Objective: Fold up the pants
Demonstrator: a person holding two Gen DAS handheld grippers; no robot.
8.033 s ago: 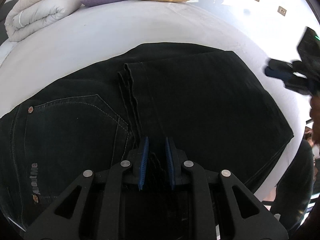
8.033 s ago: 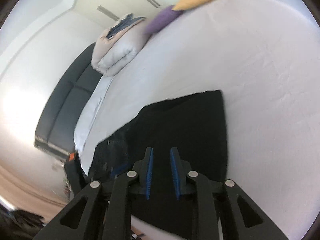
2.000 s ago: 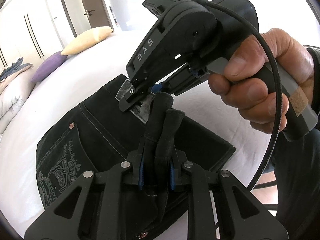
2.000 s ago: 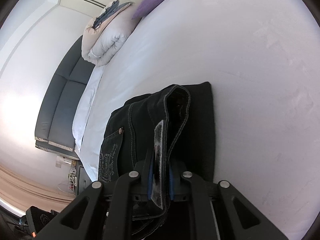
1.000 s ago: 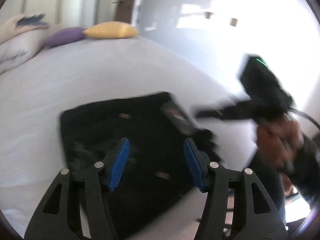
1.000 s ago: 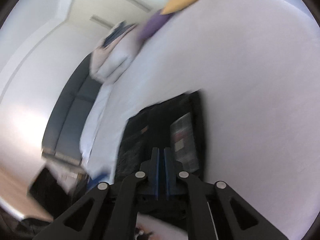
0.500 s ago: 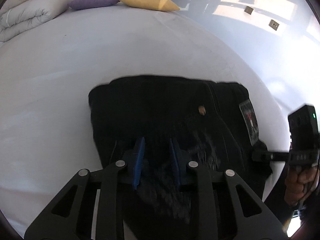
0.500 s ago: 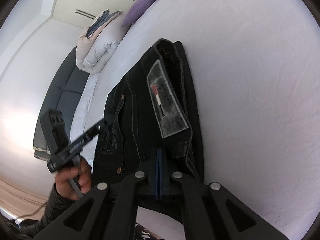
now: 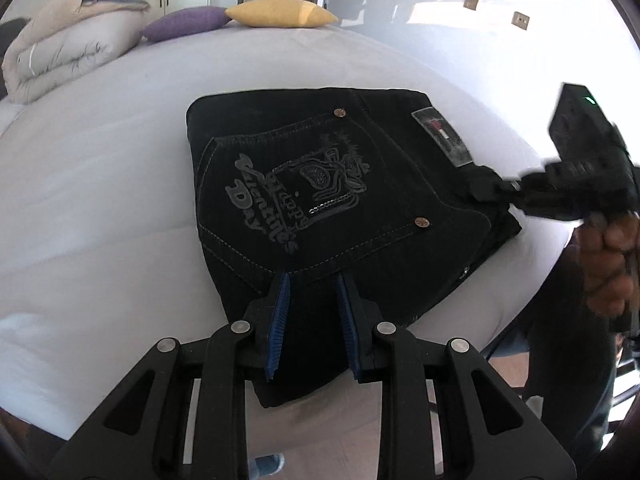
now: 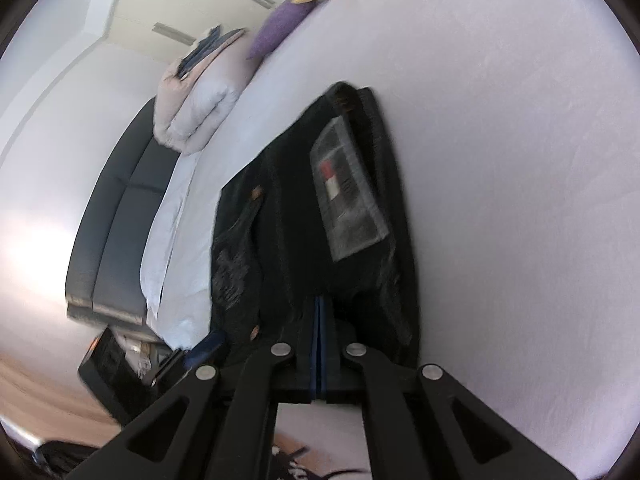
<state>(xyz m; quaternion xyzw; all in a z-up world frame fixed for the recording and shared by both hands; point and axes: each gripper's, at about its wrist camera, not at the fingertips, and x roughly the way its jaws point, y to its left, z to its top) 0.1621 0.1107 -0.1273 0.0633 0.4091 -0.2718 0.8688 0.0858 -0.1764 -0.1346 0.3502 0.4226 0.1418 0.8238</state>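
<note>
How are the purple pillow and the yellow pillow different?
The purple pillow is purple and lies nearer the rolled-up duvet; the yellow pillow is yellow and lies farther from it. In the left wrist view the yellow pillow looks a bit longer than the purple pillow. Both are pointy-ended and lie touching at the far end of the bed.

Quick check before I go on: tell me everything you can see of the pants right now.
The pants are black denim, folded into a compact rectangle that lies flat on the white bed near its edge. On top is a back pocket with pale stitching, copper rivets and a tone-on-tone crest with lettering. A grey waistband patch bears a red and white mark. One corner hangs past the bed's edge. The right gripper, shut, sits at the waistband end; the left gripper straddles the near edge, though contact is unclear.
</note>
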